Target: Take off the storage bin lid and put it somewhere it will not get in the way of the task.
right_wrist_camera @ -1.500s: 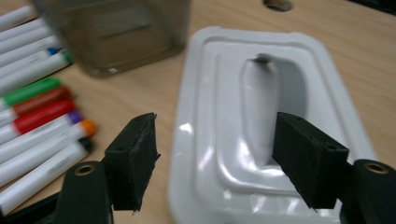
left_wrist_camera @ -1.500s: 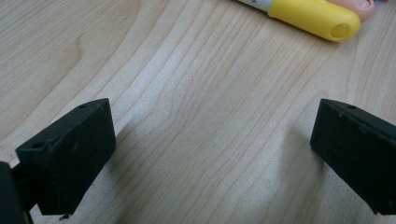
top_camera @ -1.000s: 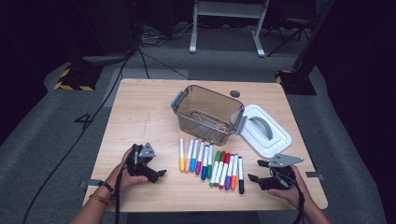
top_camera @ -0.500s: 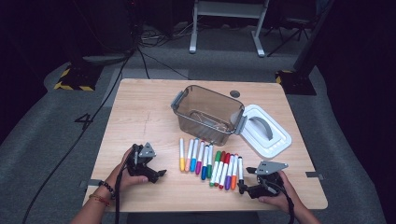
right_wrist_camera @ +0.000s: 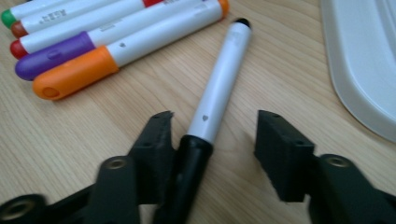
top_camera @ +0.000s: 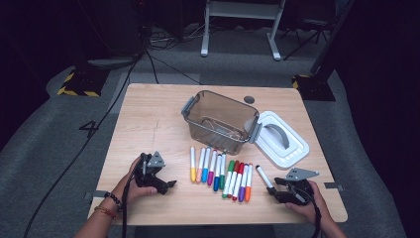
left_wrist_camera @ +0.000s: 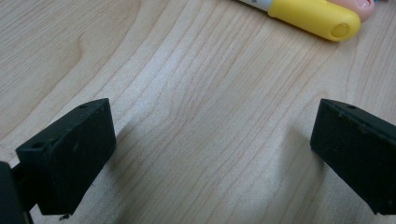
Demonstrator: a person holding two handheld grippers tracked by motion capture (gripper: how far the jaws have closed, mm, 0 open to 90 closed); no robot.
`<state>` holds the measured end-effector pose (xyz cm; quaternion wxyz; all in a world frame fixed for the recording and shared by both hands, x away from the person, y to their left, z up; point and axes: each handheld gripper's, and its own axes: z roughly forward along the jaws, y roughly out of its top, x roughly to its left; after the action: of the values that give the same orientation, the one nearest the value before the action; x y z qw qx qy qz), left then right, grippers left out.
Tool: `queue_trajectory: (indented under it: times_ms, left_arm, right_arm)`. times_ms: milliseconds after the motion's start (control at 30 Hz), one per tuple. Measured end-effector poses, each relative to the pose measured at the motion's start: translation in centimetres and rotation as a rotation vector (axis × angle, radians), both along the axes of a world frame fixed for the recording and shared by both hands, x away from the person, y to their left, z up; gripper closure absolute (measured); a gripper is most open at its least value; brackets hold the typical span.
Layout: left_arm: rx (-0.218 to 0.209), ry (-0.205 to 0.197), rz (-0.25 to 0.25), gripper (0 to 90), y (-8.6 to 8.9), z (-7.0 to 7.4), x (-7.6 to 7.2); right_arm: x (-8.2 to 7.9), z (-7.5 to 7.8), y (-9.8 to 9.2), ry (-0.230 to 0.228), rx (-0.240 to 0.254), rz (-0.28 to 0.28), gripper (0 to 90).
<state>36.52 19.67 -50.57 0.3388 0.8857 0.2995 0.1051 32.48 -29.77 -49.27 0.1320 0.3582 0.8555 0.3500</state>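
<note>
Surface: wooden table (top_camera: 148,124), dark floor around it.
Right gripper (right_wrist_camera: 215,140): jaws half apart and just closing; black marker (right_wrist_camera: 219,88) lies between them, touching one jaw, the other clear of it.
Left gripper (left_wrist_camera: 210,154): jaws wide over bare wood; yellow marker (left_wrist_camera: 313,16) beyond them.
Marker row (top_camera: 220,173): beside the right jaws.

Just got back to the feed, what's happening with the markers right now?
The right tongs have just been closing around the black-capped marker, which lies apart from the row of markers. One jaw touches it, the other is still clear, so it isn't gripped. The left tongs rest open on the table. The open bin waits behind, its lid beside it.
</note>
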Motion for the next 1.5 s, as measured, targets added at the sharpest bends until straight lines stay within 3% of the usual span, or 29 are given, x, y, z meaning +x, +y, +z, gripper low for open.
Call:
queue_trajectory:
  times_ms: [167, 400, 600, 700, 833, 1033, 1200, 1500]
  left_arm:
    - [0.000, 0.000, 0.000, 0.5, 0.0, 0.0, 0.0]
    - [0.000, 0.000, 0.000, 0.5, 0.0, 0.0, 0.0]
    - [0.000, 0.000, 0.000, 0.5, 0.0, 0.0, 0.0]
    - [0.000, 0.000, 0.000, 0.5, 0.0, 0.0, 0.0]
    - [0.000, 0.000, 0.000, 0.5, 0.0, 0.0, 0.0]
    - [0.000, 0.000, 0.000, 0.5, 0.0, 0.0, 0.0]
    - [0.000, 0.000, 0.000, 0.5, 0.0, 0.0, 0.0]
    - [0.000, 0.000, 0.000, 0.5, 0.0, 0.0, 0.0]
  right_arm:
    - [0.1, 0.0, -0.6, -0.023, -0.013, -0.006, 68.1]
    - [2.2, -0.2, -0.6, -0.048, -0.003, -0.029, 73.6]
    - [3.8, -0.3, -0.7, -0.052, 0.006, -0.043, 72.3]
    - [3.7, -0.3, -1.0, -0.045, 0.015, -0.050, 65.8]
    - [3.1, -0.2, -1.9, -0.041, 0.007, -0.041, 63.4]
    - [2.3, -0.3, -2.6, -0.046, 0.010, -0.035, 67.5]
    - [2.8, -0.1, -2.3, -0.042, -0.010, 0.003, 73.7]
    - [3.3, 0.1, -1.0, -0.058, -0.039, 0.059, 74.2]
